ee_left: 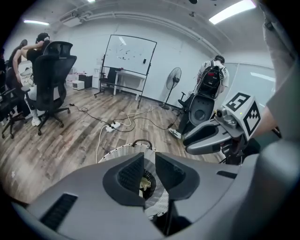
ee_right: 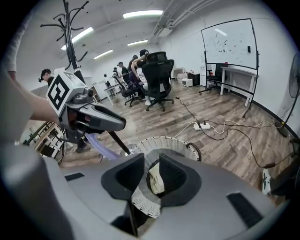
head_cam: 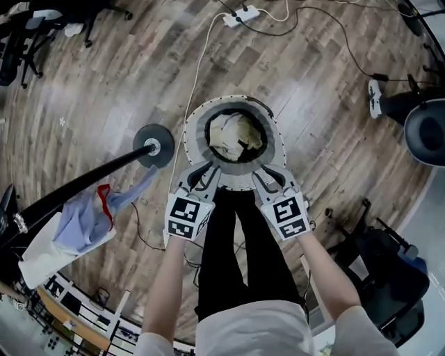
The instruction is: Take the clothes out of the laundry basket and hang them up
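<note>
A round white woven laundry basket (head_cam: 192, 135) stands on the wood floor straight in front of me. Crumpled cream clothes (head_cam: 236, 134) lie in it. My left gripper (head_cam: 206, 169) hangs just over the basket's near rim on the left, and my right gripper (head_cam: 266, 172) does the same on the right. Through the left gripper (ee_left: 149, 162) I look down at the rim (ee_left: 119, 152) and a scrap of cream cloth (ee_left: 146, 184); its jaws stand a narrow gap apart with nothing between. The right gripper (ee_right: 151, 165) is open wider over the basket (ee_right: 164, 140) and clothes (ee_right: 157, 183), holding nothing.
A coat stand's round base (head_cam: 154, 144) sits left of the basket, with blue and white garments (head_cam: 80, 219) draped on its pole. A power strip (head_cam: 240, 15) and cables lie beyond. Office chairs (head_cam: 28, 35) stand far left, another chair (head_cam: 379, 271) near right, and a person's foot (head_cam: 375, 97) at the right.
</note>
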`<state>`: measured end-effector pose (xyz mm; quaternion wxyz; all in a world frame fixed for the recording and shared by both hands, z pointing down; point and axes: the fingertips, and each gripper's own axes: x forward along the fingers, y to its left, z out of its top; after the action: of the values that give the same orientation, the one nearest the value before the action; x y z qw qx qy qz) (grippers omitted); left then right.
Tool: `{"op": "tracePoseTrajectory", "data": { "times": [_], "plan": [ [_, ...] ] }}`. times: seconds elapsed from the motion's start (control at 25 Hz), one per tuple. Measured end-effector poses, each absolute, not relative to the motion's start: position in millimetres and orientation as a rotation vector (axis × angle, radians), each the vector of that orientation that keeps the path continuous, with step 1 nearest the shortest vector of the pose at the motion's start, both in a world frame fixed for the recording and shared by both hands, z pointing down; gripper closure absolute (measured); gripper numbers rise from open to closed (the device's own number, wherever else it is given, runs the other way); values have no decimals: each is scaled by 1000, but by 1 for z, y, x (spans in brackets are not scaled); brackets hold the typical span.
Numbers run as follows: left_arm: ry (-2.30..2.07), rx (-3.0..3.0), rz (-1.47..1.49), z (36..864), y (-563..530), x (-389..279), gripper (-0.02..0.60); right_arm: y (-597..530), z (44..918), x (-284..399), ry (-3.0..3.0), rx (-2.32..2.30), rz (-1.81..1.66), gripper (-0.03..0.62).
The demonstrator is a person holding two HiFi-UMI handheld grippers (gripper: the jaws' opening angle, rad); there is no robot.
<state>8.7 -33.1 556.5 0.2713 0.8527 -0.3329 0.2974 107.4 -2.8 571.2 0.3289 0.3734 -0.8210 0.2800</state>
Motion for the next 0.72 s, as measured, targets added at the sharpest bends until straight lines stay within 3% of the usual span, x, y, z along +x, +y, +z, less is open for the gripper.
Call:
{"op": "tracePoseTrajectory", "data": {
  "times": [0.48,0.72],
  "plan": [
    [-631,2285,1155,751,-34,10,442,-25,742,83,-2029,715,478,440],
    [-546,2187,1179,827,-31,18,425,-26,804,65,-2027,652,427,437]
  ]
}}
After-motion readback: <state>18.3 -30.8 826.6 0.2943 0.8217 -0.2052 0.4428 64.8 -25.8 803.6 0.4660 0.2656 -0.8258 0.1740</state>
